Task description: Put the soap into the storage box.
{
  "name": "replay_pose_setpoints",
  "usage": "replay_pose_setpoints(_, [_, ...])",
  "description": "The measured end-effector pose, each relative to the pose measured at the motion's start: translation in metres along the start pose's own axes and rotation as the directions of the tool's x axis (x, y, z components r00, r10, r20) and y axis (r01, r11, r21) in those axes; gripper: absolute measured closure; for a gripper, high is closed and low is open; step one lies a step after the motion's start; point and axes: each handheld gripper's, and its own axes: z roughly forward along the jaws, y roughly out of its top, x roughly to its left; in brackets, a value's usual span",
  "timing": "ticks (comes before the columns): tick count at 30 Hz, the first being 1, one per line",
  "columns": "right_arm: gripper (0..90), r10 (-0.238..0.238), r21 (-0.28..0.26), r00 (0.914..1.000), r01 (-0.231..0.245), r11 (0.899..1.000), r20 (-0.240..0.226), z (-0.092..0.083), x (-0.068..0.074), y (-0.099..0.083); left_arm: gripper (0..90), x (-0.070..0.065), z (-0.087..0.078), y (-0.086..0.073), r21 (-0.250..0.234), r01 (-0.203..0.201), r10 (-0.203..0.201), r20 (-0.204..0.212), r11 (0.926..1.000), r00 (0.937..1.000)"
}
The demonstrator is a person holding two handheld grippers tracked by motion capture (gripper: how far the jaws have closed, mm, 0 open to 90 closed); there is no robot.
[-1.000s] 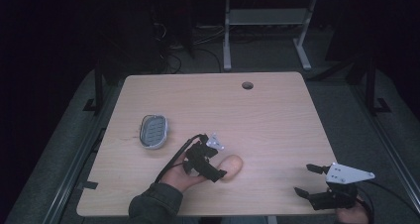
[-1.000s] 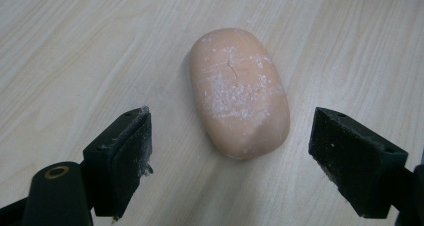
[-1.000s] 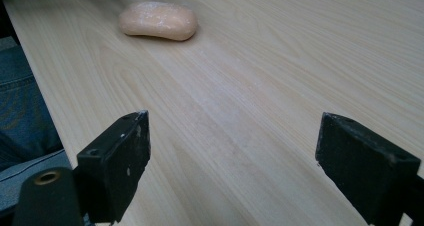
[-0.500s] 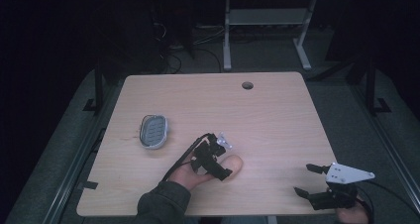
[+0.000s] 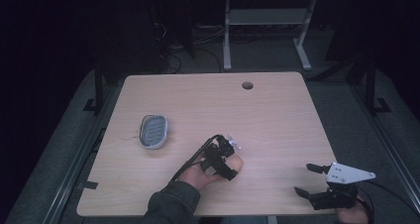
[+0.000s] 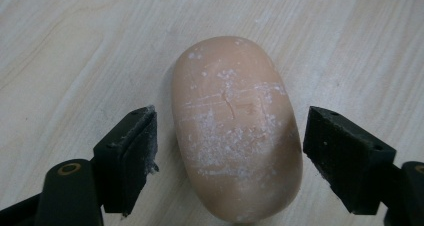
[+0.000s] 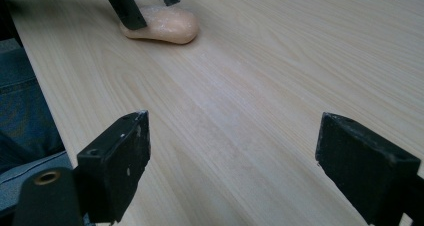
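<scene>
A peach oval bar of soap (image 6: 235, 131) lies flat on the wooden table (image 5: 277, 120), near the front middle (image 5: 237, 163). My left gripper (image 5: 229, 165) hangs over it, pointing down. In the left gripper view its two black pads (image 6: 131, 158) stand on either side of the soap with a narrow gap at each side. The jaws have just been closing, with the soap between them and untouched. My right gripper (image 5: 303, 179) rests low at the front right corner, open, with bare table between its jaws (image 7: 230, 161). In the right gripper view the soap (image 7: 165, 26) lies far off under the left gripper's fingers (image 7: 127, 8).
A grey oval soap dish (image 5: 153, 131) with a ribbed inside sits on the left part of the table. A round cable hole (image 5: 247, 85) is near the far edge. Table legs and cables stand on the dark floor beyond.
My left gripper has shifted right and toward the front edge, sinking over the soap, which it now largely covers from above. The right gripper has stayed put.
</scene>
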Motion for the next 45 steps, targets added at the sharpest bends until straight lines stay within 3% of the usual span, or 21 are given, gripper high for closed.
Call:
replay_pose_setpoints(12, [13.8,-0.002,-0.002,1.0000,0.002,1.000,-0.001,0.000,0.000,0.001,24.8,-0.002,0.010,0.010,0.078,0.016,-0.015,-0.007,0.9968,0.9999])
replay_pose_setpoints(20, [13.8,-0.009,-0.004,1.0000,0.009,1.000,0.001,-0.001,0.000,0.001,27.9,-0.003,0.015,0.012,0.095,0.043,-0.043,-0.008,0.9945,0.9991])
replay_pose_setpoints(27, [13.8,-0.004,-0.009,1.0000,0.004,1.000,0.004,-0.001,0.000,0.001,29.3,-0.009,0.017,0.015,0.121,0.047,-0.040,-0.060,0.9915,0.9974])
replay_pose_setpoints(30, [13.8,-0.002,-0.010,1.0000,0.002,1.000,0.005,-0.002,0.001,0.001,30.3,-0.010,0.017,0.017,0.136,0.070,-0.061,-0.071,0.9882,0.9956])
replay_pose_setpoints(38, [13.8,0.002,-0.017,1.0000,-0.002,1.000,0.009,-0.003,0.000,0.000,31.3,-0.007,0.016,0.016,0.131,0.092,-0.085,-0.058,0.9871,0.9947])
replay_pose_setpoints(45, [13.8,0.000,-0.016,1.0000,0.000,1.000,0.008,-0.003,0.000,0.001,31.6,-0.002,0.007,0.015,0.098,0.117,-0.113,-0.040,0.9883,0.9928])
